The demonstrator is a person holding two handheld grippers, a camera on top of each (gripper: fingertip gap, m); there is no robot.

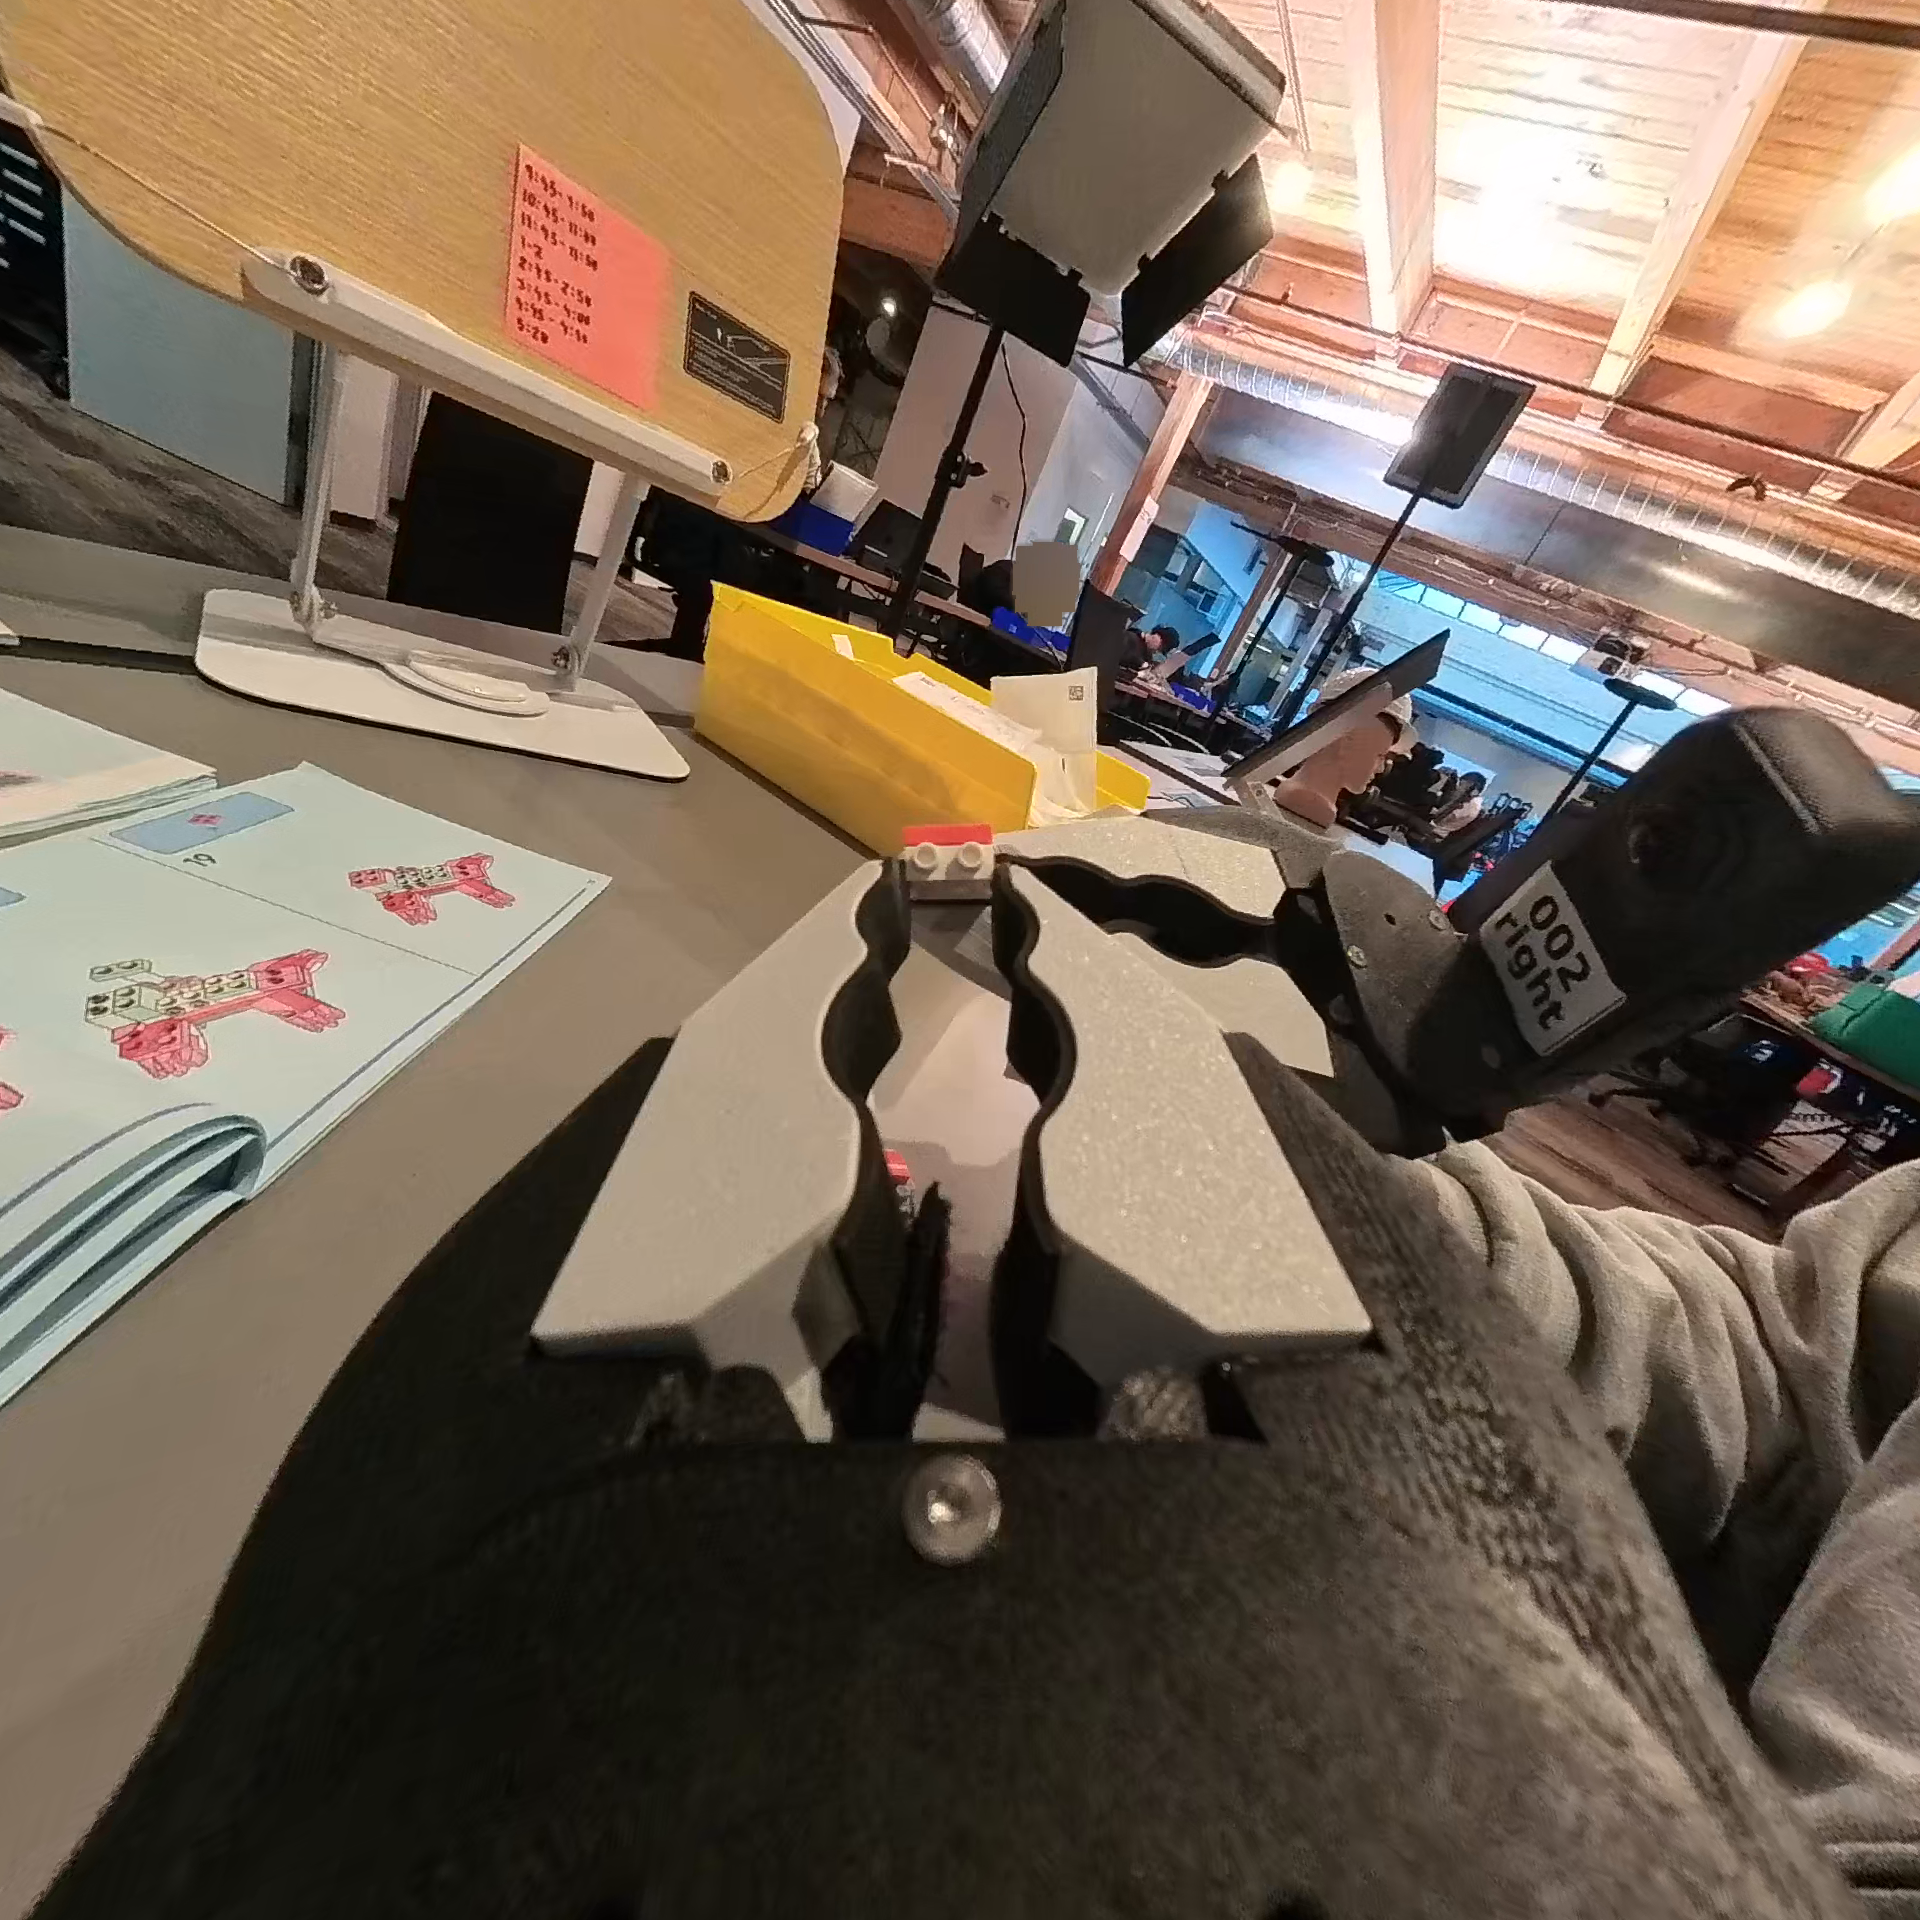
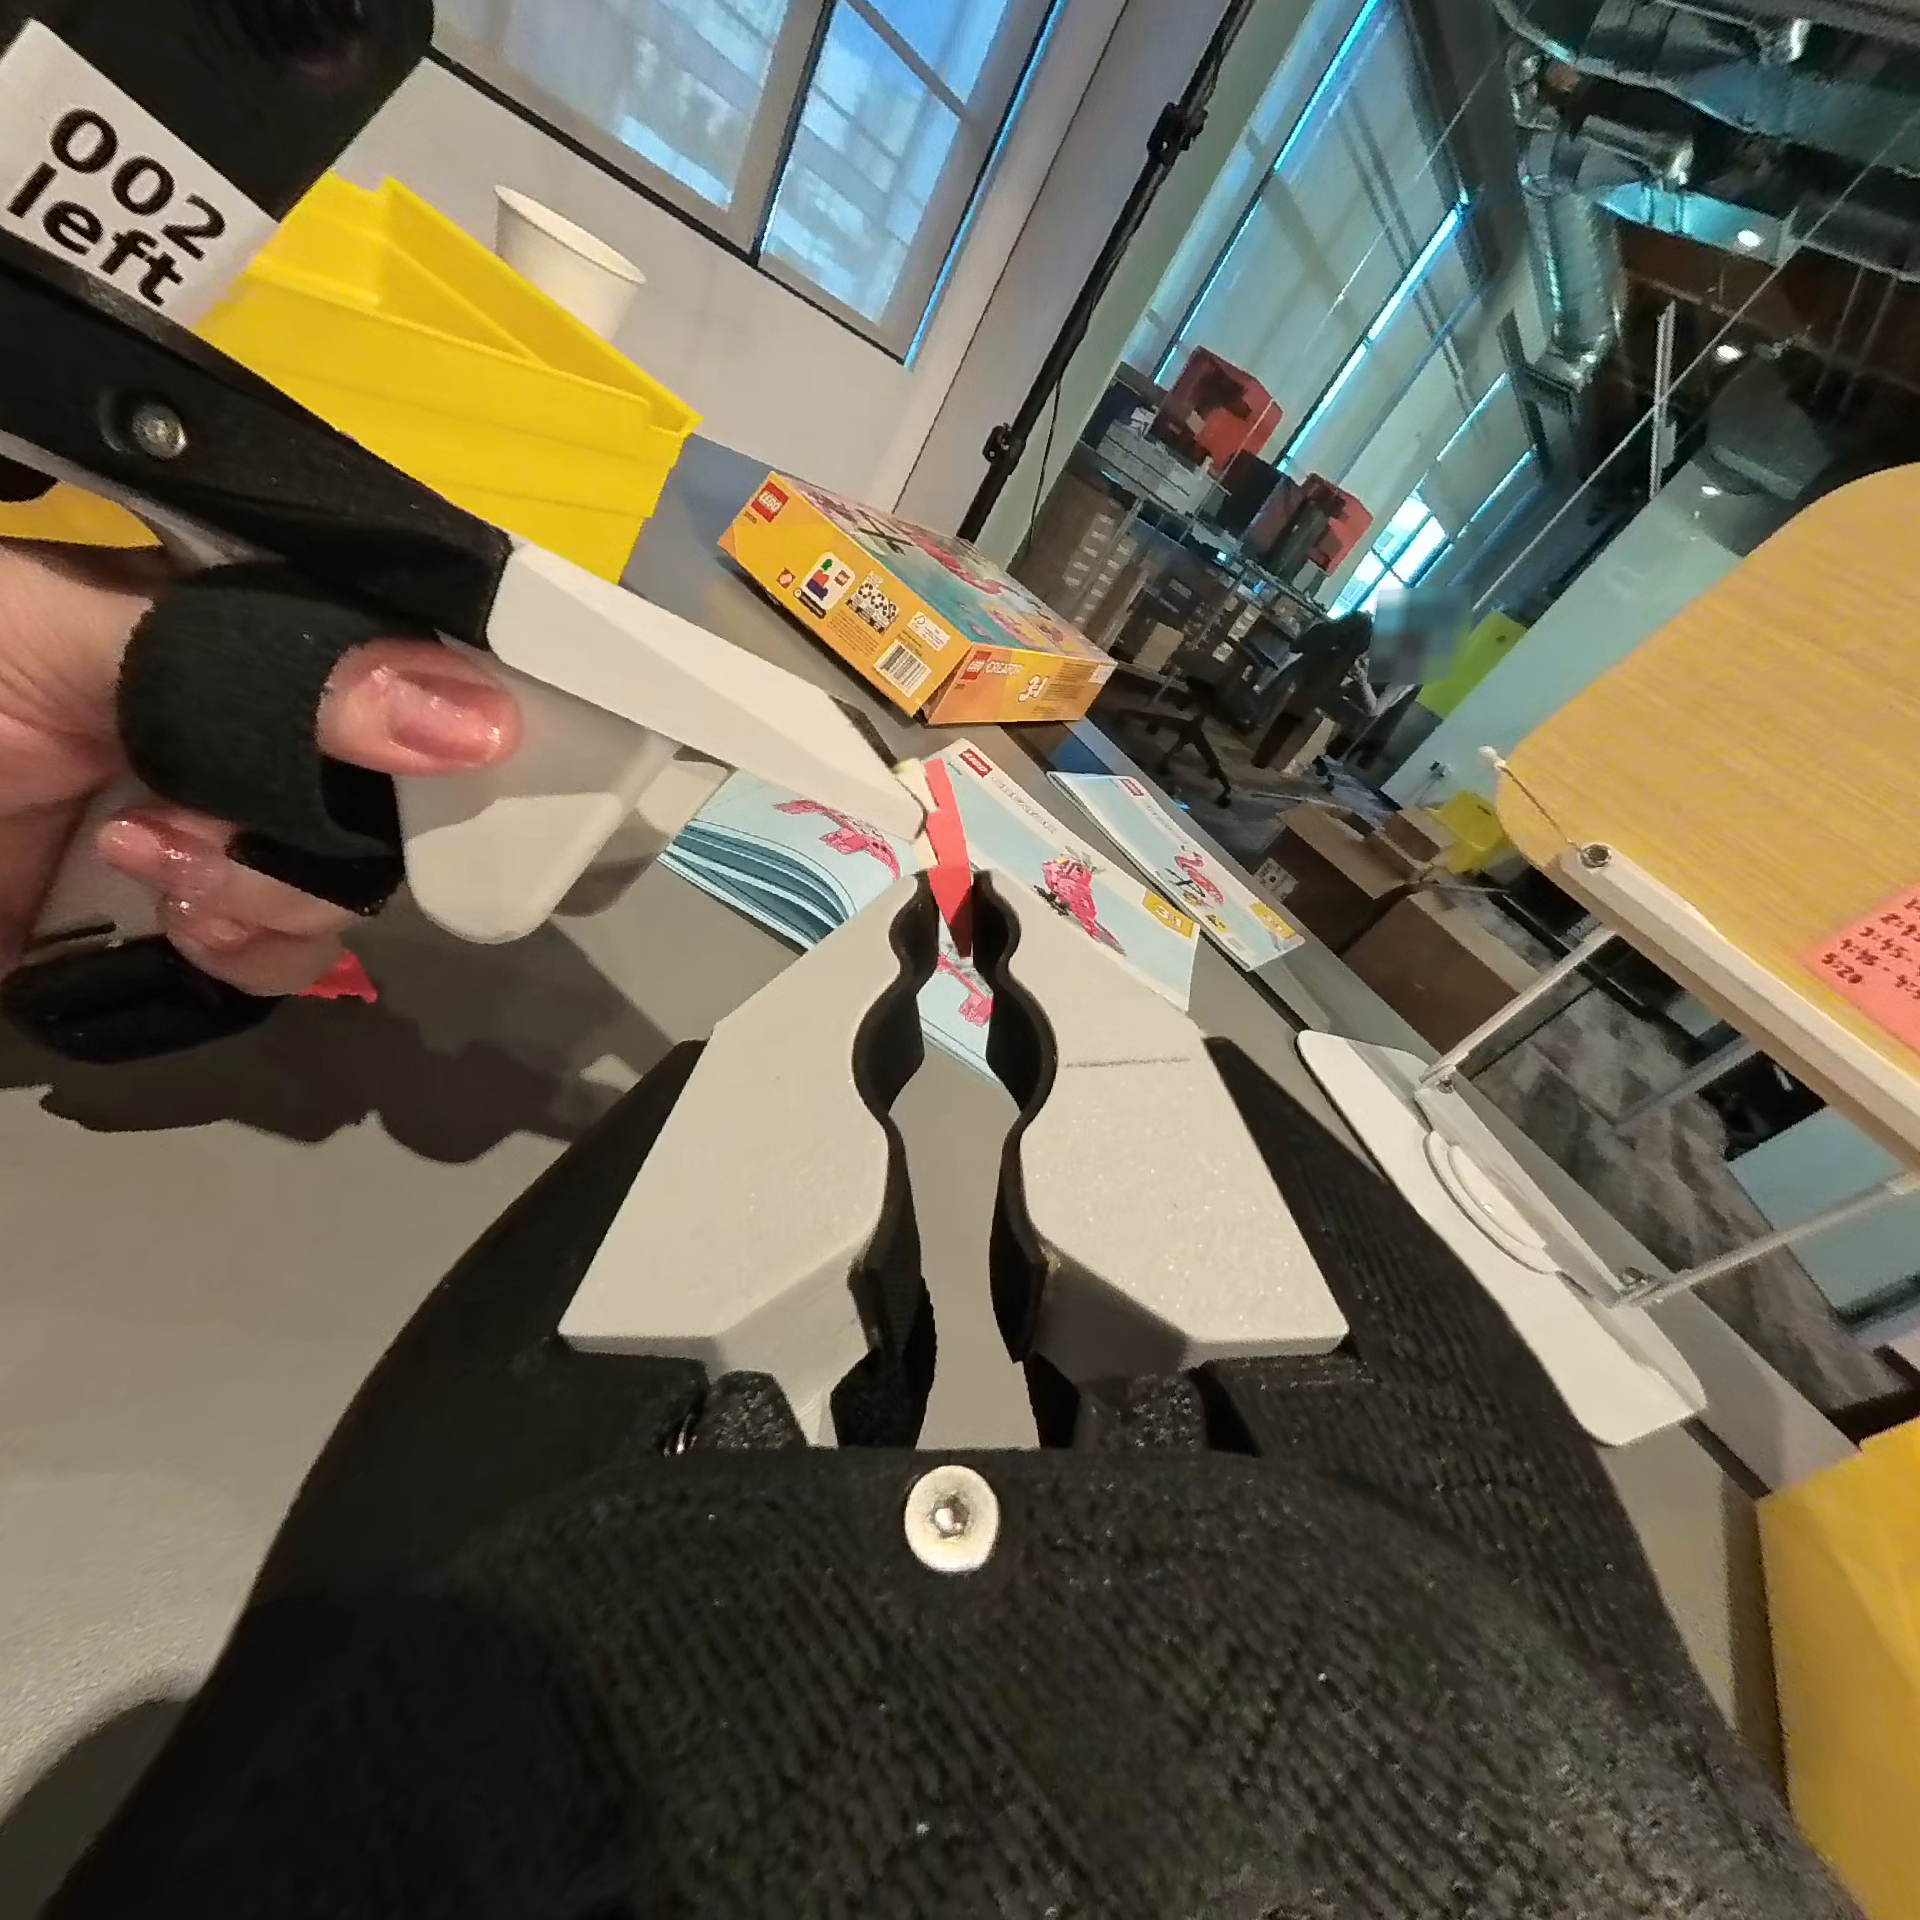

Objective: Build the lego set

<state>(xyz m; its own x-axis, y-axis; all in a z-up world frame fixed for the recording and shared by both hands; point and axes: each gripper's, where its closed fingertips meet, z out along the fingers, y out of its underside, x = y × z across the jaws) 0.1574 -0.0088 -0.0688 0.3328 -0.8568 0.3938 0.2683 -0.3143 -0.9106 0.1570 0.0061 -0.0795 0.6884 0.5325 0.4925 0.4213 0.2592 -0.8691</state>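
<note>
The left gripper (image 1: 943,883) is narrowed to a small gap and pinches a white brick (image 1: 943,864) at its fingertips; two studs face the camera and a red plate (image 1: 945,834) sits on its far side. The right gripper (image 2: 948,902) is just as narrow and clamps that red plate (image 2: 951,871) edge-on between its tips. In the right wrist view the left gripper's fingertips (image 2: 883,795) meet the top of the plate, so both grippers hold one small assembly, lifted above the tabletop (image 1: 135,1558). A hand (image 2: 208,769) in a black fingerless glove grips the left tool, and one more red piece (image 2: 343,982) shows just under it.

Three booklets lie on the tabletop: an open booklet (image 2: 790,862) on the left and two closed ones (image 2: 1091,894) to its right. One orange box (image 2: 914,603) lies beyond them. Two stacks of yellow bins show, one stack (image 2: 457,395) far left and another (image 2: 1849,1662) near right. One paper cup (image 2: 561,270) stands behind the left stack. One wooden stand (image 1: 416,208) on a white base carries a pink note (image 1: 587,275)
</note>
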